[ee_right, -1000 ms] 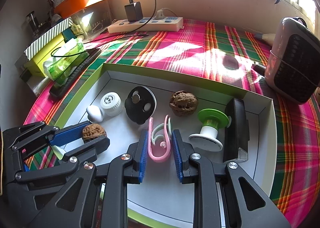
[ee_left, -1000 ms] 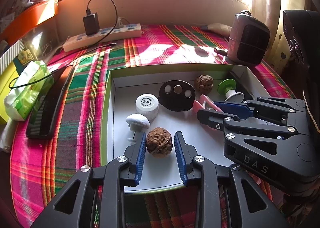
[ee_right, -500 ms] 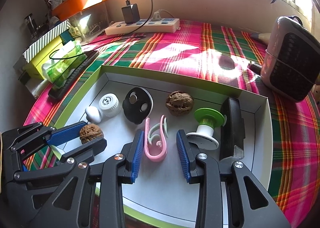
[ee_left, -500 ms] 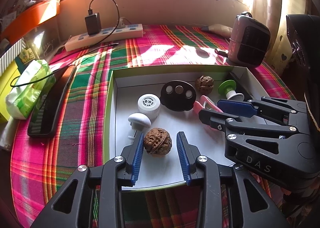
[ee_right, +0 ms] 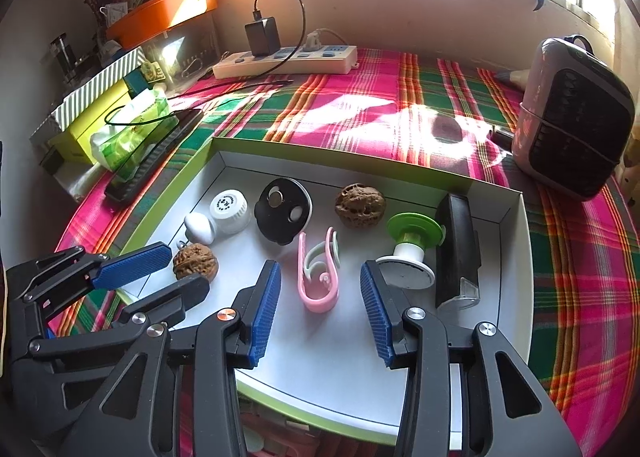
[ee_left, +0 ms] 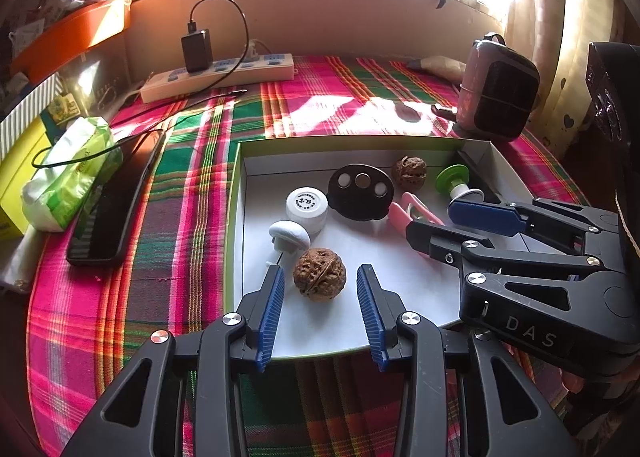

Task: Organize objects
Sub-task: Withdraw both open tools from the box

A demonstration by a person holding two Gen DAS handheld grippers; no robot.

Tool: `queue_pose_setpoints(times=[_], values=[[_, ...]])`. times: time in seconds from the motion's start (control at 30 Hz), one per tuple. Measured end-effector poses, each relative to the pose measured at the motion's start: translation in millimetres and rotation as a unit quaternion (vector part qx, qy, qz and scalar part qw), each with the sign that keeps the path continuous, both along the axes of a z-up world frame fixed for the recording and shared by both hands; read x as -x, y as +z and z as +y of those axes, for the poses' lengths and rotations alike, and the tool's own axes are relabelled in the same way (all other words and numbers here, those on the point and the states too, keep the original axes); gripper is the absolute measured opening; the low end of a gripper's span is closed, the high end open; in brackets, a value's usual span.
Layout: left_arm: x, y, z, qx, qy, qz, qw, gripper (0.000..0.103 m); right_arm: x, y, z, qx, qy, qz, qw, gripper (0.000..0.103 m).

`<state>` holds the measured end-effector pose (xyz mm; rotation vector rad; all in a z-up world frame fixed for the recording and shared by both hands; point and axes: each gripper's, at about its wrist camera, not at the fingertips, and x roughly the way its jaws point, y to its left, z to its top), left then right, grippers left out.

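Tablecloth (ee_left: 192,193): plaid, pink and green, under everything; carries the power strip (ee_left: 218,75), heater (ee_left: 498,91) and dark flat slab (ee_left: 114,201) outside the work area.
Box (ee_left: 236,217): shallow, white floor, green rim; holds all the small items, so worth keeping both tools above the wall while moving.
Left gripper (ee_left: 320,297): released, blue pads spread on either side of the near walnut without touching it; tips low over the front of the box.
Right gripper (ee_right: 320,297): released too, pads wide on both sides of the pink clip, clear of it.
Black bar (ee_right: 456,253): along the right wall of the box, just beside the green spool; apart from the right tool's outer pad.
Black disc (ee_right: 286,209): mid-box, between the white cap and the far walnut.
Green spool (ee_right: 412,249): upright on its white base, near the right pad; likely to tip if that pad swings outward.
Pink clip (ee_right: 318,277): flat on the floor, open end away from the tool; probably best pinched across its two arms, squarely, so no twisting.
Near walnut (ee_left: 319,274): front left of the box, touching or nearly touching the white knob; round and hard, so centre it between the pads and close slowly, or a roll seems likely.
Far walnut (ee_left: 409,172): at the back wall, well apart from its twin.
White cap (ee_left: 307,204): just behind the knob.
White knob (ee_left: 289,235): left of the near walnut; keep the left pad from nudging it.
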<state>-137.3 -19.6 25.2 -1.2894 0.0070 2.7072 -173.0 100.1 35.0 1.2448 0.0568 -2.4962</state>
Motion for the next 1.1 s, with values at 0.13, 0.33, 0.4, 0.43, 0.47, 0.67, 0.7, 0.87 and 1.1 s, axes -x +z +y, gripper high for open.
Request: queue_pose_setpoints(times=[0.13,0.33,0.4,0.43,0.47,0.67,0.7,0.87,1.1], values=[[-5.5,4.5,-2.6,-0.002,0.005,0.006,1.0000,0.037,-6.2,4.1,0.9,0.005,-0.002,0.005,1.000,0.046],[-17.2,10.9,-5.3,-0.006,0.009,0.017,0.9998,0.037,-21.2,12.3,0.0,0.004,0.000,0.021,1.000,0.046],[-21.2,12.2,-6.1,-0.006,0.010,0.019,0.9998,0.037,-26.0,14.3,-0.4,0.002,0.000,0.025,1.000,0.046],[-23.3,12.9,-6.2,-0.006,0.010,0.020,0.9997,0.037,-28.6,15.4,0.1,0.004,-0.001,0.027,1.000,0.046],[-25.6,13.4,-6.5,-0.008,0.010,0.021,0.9997,0.037,-31.1,16.4,0.9,0.007,-0.003,0.028,1.000,0.046],[-41.7,18.0,-7.6,0.008,0.024,0.037,0.9990,0.037,-48.9,23.8,3.6,0.008,-0.011,0.048,0.999,0.046],[-44.3,18.8,-8.2,0.007,0.025,0.039,0.9989,0.037,-52.2,24.3,3.6,0.005,-0.013,0.050,0.999,0.047],[-57.0,20.0,-11.6,0.001,0.026,0.041,0.9988,0.037,-69.7,25.2,9.8,0.006,-0.030,0.059,0.998,0.047],[-70.6,14.7,-12.6,-0.017,0.024,0.034,0.9990,0.037,-92.4,19.8,21.3,0.001,-0.056,0.063,0.996,0.047]])
